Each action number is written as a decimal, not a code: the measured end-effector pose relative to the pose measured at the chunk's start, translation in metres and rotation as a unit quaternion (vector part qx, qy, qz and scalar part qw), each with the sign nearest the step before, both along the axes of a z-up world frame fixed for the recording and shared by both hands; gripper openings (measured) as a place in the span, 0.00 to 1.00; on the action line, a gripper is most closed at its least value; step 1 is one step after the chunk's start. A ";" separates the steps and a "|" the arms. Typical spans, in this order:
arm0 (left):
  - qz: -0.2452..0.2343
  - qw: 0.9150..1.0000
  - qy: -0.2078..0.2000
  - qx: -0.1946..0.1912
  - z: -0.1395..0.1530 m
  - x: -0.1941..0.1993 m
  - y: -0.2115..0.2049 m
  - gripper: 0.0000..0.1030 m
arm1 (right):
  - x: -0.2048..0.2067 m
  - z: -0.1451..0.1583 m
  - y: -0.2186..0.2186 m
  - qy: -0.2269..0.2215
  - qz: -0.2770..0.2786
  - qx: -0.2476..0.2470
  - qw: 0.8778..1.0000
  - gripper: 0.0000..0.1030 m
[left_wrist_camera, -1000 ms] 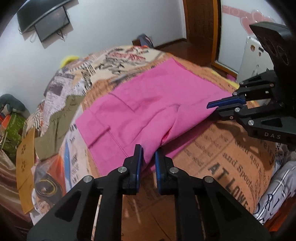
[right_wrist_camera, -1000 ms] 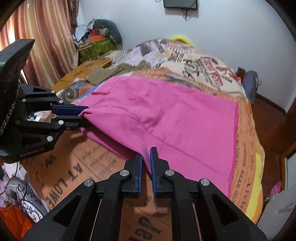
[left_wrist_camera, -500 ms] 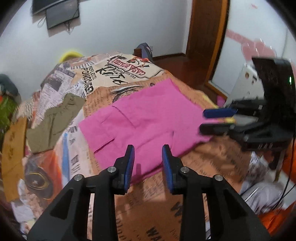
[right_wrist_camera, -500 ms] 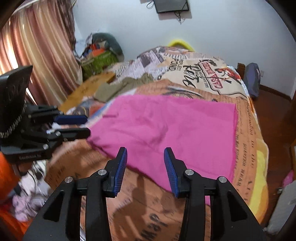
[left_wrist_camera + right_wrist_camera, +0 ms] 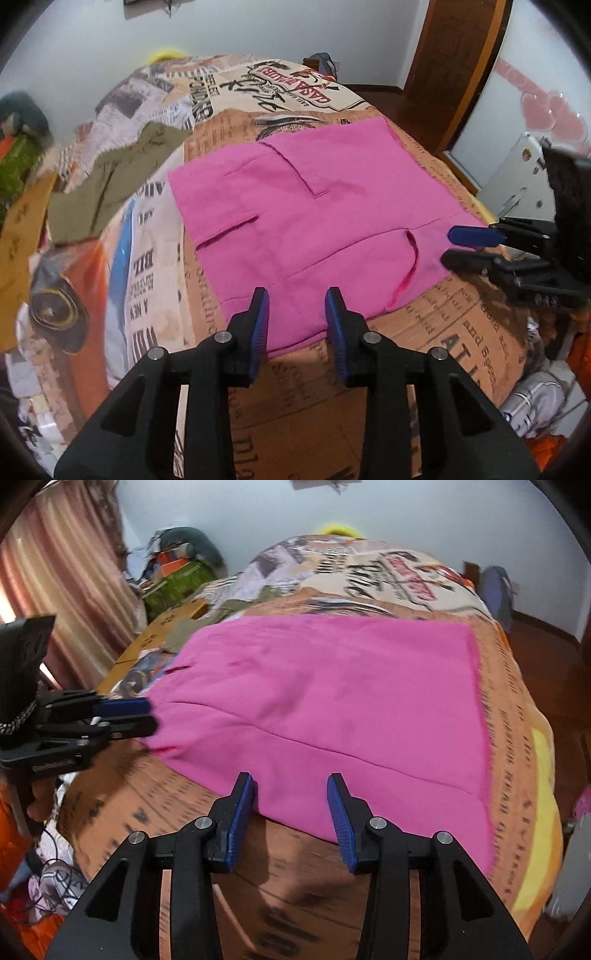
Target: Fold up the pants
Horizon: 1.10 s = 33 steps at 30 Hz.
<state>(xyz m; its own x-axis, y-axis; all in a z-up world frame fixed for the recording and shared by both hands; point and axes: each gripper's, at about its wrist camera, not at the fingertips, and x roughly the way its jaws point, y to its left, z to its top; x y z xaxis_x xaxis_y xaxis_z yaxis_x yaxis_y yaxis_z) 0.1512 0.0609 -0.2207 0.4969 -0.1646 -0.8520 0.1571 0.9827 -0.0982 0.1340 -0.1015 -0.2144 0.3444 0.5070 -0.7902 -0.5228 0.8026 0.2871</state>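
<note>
Pink pants (image 5: 314, 206) lie flat and folded over on the newspaper-print bedcover (image 5: 461, 325). My left gripper (image 5: 297, 306) hovers over their near edge, its jaws opening, with fabric below but nothing pinched between the pads. In the right wrist view the same pants (image 5: 332, 701) spread across the bed, and my right gripper (image 5: 290, 794) stands open above their near hem, gripping nothing. Each gripper shows in the other's view: the right gripper (image 5: 448, 245) at the pants' right corner, the left gripper (image 5: 149, 716) at their left corner, both with jaws apart.
An olive garment (image 5: 110, 184) lies on the bed left of the pants, beside a sheet of brown cardboard (image 5: 18, 229). A wooden door (image 5: 454, 55) stands at the back right. Curtains (image 5: 55, 572) and a pile of clutter (image 5: 177, 576) sit beyond the bed's left side.
Both grippers were shut on the pants' near edge and have let go. The fabric dropped flat onto the bed. Both grippers drew back and rolled a little.
</note>
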 end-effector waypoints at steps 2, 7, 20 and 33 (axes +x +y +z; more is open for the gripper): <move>0.004 1.000 0.001 -0.011 0.000 -0.002 0.006 0.34 | 0.000 -0.003 -0.012 0.012 -0.013 0.007 1.000 0.41; 0.014 1.000 -0.009 -0.016 -0.002 -0.008 0.009 0.37 | 0.000 -0.016 -0.049 0.027 -0.073 -0.003 0.997 0.42; 0.021 1.000 -0.017 -0.012 0.012 -0.001 0.014 0.37 | 0.007 -0.007 -0.076 0.032 -0.103 -0.023 0.994 0.44; 0.103 0.994 -0.038 -0.004 0.029 0.073 0.070 0.37 | 0.069 0.025 -0.063 -0.038 -0.117 -0.013 0.992 0.44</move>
